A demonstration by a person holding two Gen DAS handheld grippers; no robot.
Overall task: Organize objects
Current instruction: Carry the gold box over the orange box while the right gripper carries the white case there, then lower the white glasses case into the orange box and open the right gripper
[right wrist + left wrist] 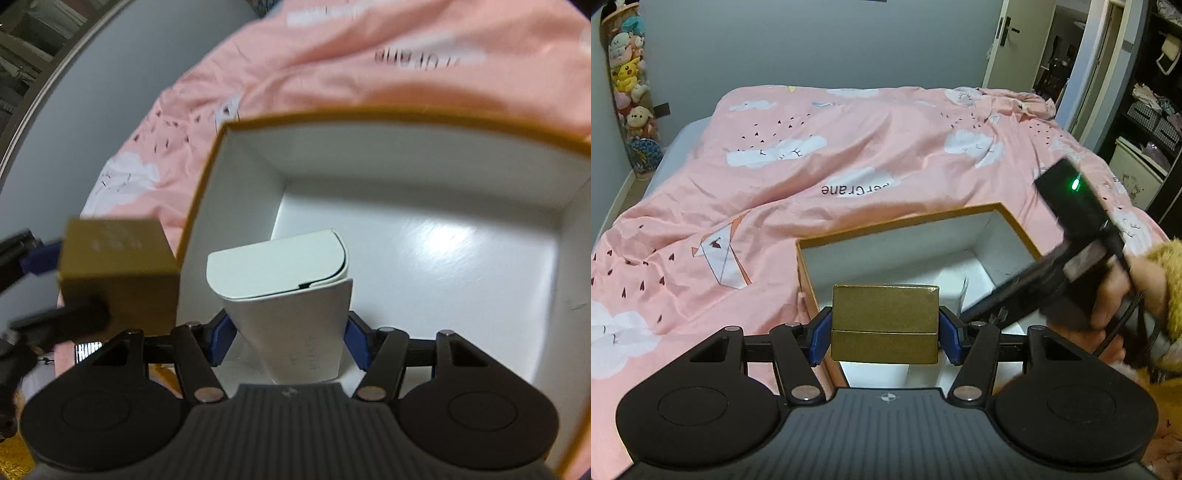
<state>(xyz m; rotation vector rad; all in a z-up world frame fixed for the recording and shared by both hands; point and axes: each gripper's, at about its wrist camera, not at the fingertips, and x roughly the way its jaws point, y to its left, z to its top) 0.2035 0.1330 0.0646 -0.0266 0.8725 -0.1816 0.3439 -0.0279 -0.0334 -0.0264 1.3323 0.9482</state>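
Support surface: a bed [683,144] spread with a rumpled pink duvet [849,147] printed with white clouds, small dark marks and a folded-paper crane figure. A strip of pale sheet shows beyond the duvet's far left edge. One item rests directly on the duvet, toward its near right part: an open storage box [886,230], gold-brown outside, white inside.

Black claw [884,326] with blue pads [817,338]; fuzzy mustard-yellow sleeve [1169,280].
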